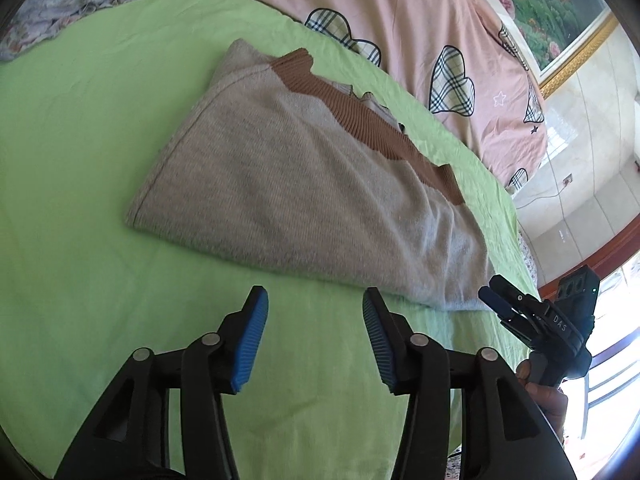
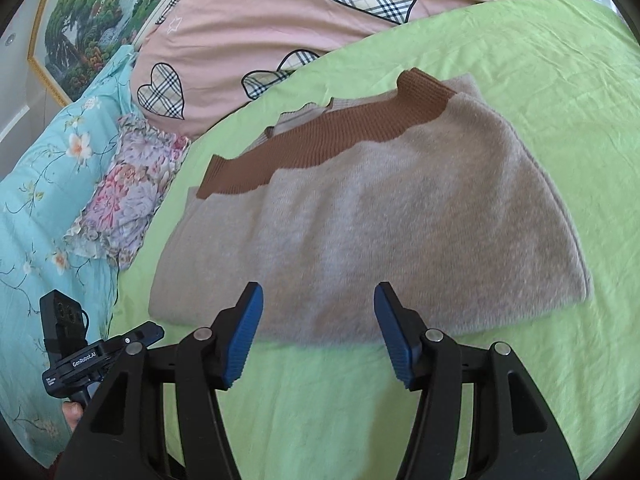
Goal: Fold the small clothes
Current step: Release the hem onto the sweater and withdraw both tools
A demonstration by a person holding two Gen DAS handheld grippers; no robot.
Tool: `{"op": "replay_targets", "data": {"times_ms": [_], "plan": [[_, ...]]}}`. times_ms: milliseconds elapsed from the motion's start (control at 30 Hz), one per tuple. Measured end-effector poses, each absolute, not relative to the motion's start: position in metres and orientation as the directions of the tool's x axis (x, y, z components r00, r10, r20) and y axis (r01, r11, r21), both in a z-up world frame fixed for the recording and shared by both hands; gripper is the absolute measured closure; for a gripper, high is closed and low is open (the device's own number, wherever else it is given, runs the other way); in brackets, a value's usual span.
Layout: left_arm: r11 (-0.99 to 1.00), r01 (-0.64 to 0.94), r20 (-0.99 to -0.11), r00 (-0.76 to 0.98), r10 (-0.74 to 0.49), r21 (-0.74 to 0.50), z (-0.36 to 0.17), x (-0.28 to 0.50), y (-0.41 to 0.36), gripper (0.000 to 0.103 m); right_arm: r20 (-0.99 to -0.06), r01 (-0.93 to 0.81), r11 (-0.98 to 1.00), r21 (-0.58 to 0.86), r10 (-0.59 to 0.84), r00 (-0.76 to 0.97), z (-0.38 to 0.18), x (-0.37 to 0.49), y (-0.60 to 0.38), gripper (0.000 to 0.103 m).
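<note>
Both claws hang wide and empty, left claw [image 1: 316, 340] and right claw [image 2: 318, 336] just short of the beige sweater [image 2: 360, 232] folded on the green sheet [image 2: 320, 400]; best pinch both near corners evenly.

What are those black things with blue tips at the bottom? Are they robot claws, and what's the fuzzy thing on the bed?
They are tongs, and a person holds one in each hand; no robot here. Each has a tiny camera looking along its two fingers. One picture comes from the left tongs, the other from the right tongs. Each camera also catches the other tongs at the edge of its picture. Both are open and hold nothing. The fuzzy thing is a folded beige knitted sweater with a brown ribbed band, lying on a light green bedsheet. Behind it lies a pink quilt with checked hearts.
</note>
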State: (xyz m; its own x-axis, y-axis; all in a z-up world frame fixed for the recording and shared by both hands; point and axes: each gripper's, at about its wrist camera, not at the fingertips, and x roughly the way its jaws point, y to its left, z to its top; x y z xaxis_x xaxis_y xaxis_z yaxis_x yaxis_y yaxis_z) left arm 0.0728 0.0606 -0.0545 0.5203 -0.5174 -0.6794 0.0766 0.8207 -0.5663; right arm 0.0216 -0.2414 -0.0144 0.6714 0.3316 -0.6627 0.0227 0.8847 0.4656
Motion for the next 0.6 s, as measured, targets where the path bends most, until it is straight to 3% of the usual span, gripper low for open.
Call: {"op": "replay_targets", "data": {"times_ms": [600], "plan": [[0.693,-0.059,-0.61,0.532,-0.587,-0.718,-0.085,0.102,0.086,0.04,-0.664,0.029,0.877,0.479,0.341,0.666,-0.016,0.013,-0.242,0.041]]}}
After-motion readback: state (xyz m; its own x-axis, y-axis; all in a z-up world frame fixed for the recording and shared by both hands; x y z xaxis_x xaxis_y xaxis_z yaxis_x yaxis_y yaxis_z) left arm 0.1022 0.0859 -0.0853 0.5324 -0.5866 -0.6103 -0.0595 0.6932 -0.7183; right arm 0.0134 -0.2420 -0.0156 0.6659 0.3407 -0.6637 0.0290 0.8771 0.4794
